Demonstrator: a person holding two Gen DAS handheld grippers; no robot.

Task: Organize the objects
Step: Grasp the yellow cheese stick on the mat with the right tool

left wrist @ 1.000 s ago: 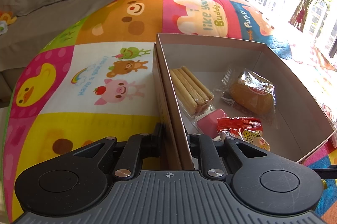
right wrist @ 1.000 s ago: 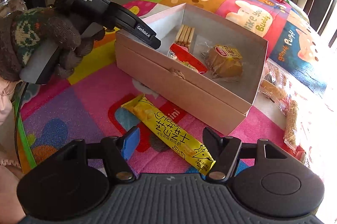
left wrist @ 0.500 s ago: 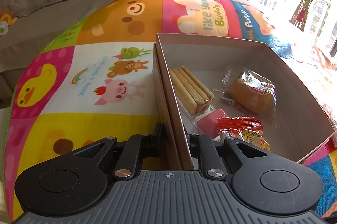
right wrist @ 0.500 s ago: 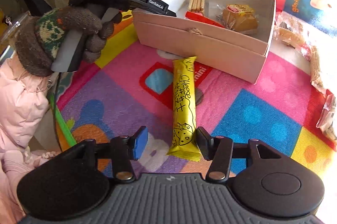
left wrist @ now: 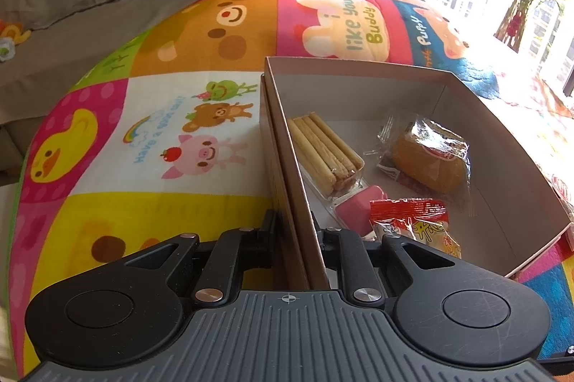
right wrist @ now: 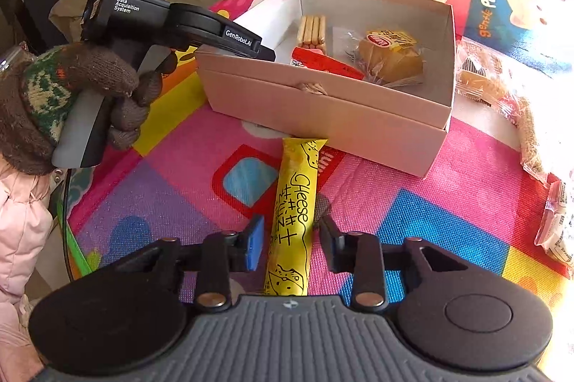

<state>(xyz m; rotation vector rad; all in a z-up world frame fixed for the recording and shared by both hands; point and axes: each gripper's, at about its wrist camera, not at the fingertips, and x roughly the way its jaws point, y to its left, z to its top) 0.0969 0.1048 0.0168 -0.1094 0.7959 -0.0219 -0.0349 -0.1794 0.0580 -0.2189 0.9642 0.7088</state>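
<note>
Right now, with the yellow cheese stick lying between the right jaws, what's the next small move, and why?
Probably finish closing, then lift. The right gripper straddles the cheese stick, jaws closing with small gaps either side. The left gripper is clamped on the box wall, steadying it; open space shows beside the wrapped cake.

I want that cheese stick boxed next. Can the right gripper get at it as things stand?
Probably yes: the cheese stick lies bare on the mat between the right gripper's closing jaws, with nothing on top of it.
</note>
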